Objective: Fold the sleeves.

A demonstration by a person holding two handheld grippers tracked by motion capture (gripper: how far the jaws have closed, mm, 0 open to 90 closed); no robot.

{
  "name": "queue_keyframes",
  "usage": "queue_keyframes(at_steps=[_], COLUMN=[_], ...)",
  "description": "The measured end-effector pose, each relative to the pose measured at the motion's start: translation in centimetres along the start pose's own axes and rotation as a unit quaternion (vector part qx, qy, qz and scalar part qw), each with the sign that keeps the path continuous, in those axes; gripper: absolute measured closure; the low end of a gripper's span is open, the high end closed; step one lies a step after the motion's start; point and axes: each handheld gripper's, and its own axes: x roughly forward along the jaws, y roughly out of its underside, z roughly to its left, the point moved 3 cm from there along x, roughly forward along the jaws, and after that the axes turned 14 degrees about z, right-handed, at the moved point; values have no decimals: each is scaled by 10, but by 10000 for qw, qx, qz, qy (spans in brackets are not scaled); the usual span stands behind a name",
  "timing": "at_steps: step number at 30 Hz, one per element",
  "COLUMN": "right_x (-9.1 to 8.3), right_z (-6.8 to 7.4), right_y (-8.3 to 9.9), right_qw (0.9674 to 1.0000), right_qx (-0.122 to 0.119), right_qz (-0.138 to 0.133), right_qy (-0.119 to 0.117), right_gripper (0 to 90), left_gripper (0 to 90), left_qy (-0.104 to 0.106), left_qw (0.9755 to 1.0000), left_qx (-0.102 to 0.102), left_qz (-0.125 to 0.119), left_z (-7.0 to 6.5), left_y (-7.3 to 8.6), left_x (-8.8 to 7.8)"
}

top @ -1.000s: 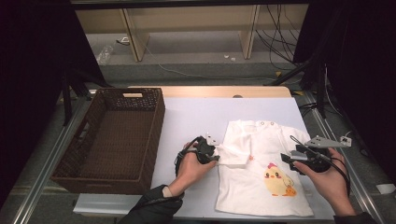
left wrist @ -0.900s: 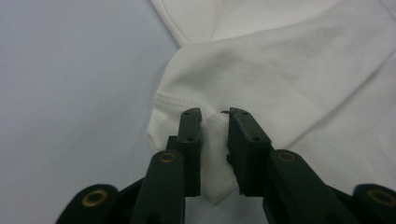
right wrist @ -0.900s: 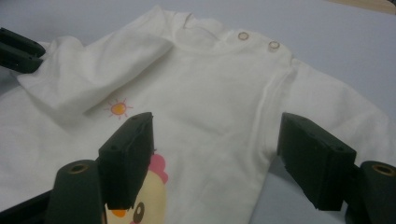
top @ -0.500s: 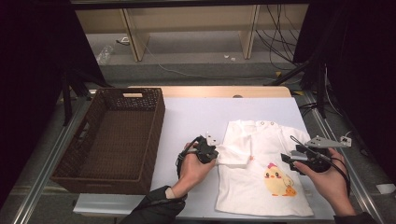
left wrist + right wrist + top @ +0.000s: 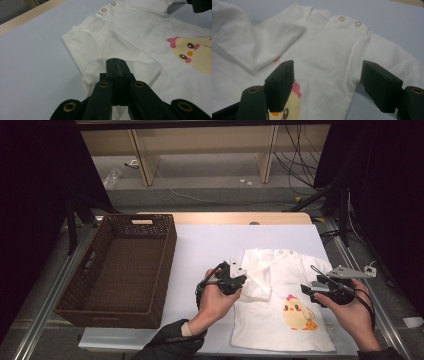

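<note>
I have the left gripper [image 5: 115, 65] pinched tight on the cuff of the left sleeve [image 5: 100, 66] of the small white shirt [image 5: 280, 305], which lies flat on the bench [image 5: 210, 245] with its chick print [image 5: 297, 314] facing up. Its jaws have just been closing, and the sleeve fabric sits between them, folded partly over the chest just ahead of the gripper tips. The right gripper [image 5: 332, 82] hangs with its jaws wide and nothing between them, over the shirt's other side, the shoulder buttons [image 5: 349, 21] straight ahead of it.

I judge the step in hand to be folding this sleeve inward across the body. To do it well, I would lift only enough for the cuff to clear the cloth beneath, so the shirt is not dragged along. I would carry the cuff straight across toward the chick print, keeping the crease running down from the shoulder seam rather than slanting. If the body starts to slide, I would press the right gripper down on the fabric below it as an anchor. I would let go only once the sleeve lies flat, then draw back low and level so the tips do not snag the fold. The wicker basket [image 5: 120, 265] stands well off to the left gripper's outer side.
</note>
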Motion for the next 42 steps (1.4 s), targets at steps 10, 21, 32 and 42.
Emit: queue_keyframes(at_steps=[10, 21, 32, 42], right_x=[-1, -2, -4, -15], right_z=[0, -1, -4, 1], right_y=[0, -1, -1, -9], right_qw=[10000, 10000, 9999, 9983], right_qx=[37, 44, 73, 252], right_qz=[-16, -40, -90, -443], right_qy=[-4, -4, 28, -287], right_gripper=[280, 280, 281, 313], left_gripper=[900, 900, 900, 900], left_qy=[258, 632, 828, 920], left_qw=[9994, 9963, 9925, 9903], left_qx=[207, 542, 849, 988], left_qz=[-128, -224, -306, -331], left_z=[-22, -55, -84, -94], left_y=[-12, -27, -42, -44], left_x=[-1, -3, -2, 2])
